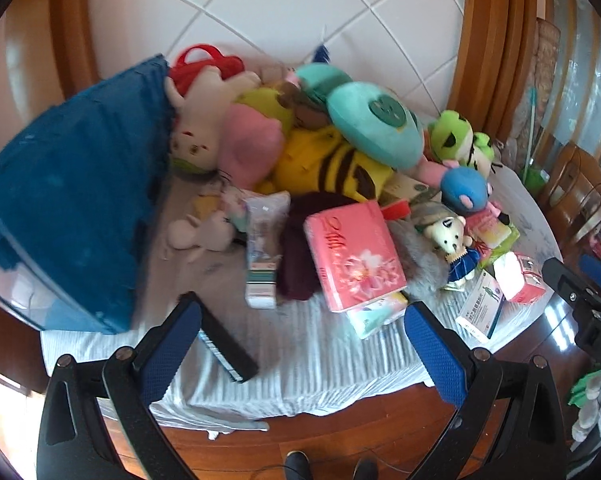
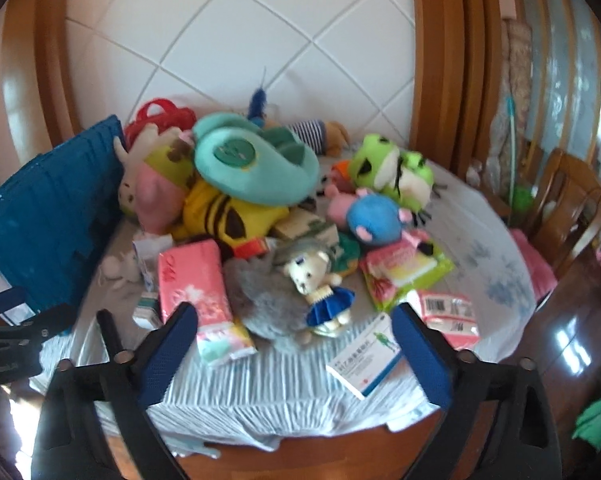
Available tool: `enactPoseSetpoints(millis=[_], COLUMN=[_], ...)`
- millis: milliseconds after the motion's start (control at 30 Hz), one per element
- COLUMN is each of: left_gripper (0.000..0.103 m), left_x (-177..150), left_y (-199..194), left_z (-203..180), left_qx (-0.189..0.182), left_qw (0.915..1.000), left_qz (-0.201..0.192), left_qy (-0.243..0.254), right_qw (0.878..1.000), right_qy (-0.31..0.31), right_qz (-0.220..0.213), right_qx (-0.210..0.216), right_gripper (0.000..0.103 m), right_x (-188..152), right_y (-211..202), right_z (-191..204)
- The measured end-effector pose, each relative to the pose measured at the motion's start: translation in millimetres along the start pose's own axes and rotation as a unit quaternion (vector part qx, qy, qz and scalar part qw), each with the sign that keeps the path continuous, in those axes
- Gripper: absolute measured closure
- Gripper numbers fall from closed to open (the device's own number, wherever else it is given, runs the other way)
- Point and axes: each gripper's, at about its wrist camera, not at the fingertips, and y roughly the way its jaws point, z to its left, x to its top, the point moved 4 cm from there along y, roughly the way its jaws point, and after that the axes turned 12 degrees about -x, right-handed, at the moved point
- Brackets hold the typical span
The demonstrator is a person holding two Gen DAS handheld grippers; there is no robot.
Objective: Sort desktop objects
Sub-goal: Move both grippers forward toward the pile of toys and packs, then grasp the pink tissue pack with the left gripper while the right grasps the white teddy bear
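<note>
A heap of plush toys, tissue packs and medicine boxes covers a cloth-draped table. My left gripper (image 1: 304,316) is open above the near cloth, a black comb-like bar (image 1: 224,336) lying by its left finger. The pink tissue pack (image 1: 352,256) and a white-and-green box (image 1: 262,280) lie just beyond it. My right gripper (image 2: 296,320) is open too, facing a small bear doll in a blue skirt (image 2: 320,284) on a grey furry thing (image 2: 268,300). A white-and-blue medicine box (image 2: 366,354) lies by its right finger. Nothing is held.
A blue crate (image 1: 68,208) stands at the table's left. Big plush toys pile at the back: a teal cushion (image 2: 252,164), a yellow striped bee (image 2: 224,216), green frogs (image 2: 388,168). Wooden chairs (image 2: 568,208) stand to the right. The striped cloth (image 2: 284,396) hangs over the front edge.
</note>
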Motion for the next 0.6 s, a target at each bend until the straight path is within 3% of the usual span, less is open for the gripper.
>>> enactPoseSetpoints(millis=[200, 600], left_gripper=[0.0, 0.0], left_x=[2, -4], left_y=[44, 129], left_z=[-21, -36], left_qx=[0.018, 0.068], left_qw=[0.9992, 0.9931], left_qz=[0.012, 0.019], left_qy=[-0.034, -0.094], right_qw=[0.999, 0.991], right_qy=[-0.021, -0.084], right_qz=[0.031, 0.041], right_qx=[0.035, 0.092], right_gripper=[0.026, 0.027], right_x=[4, 10], right_y=[51, 140], right_z=[-13, -6])
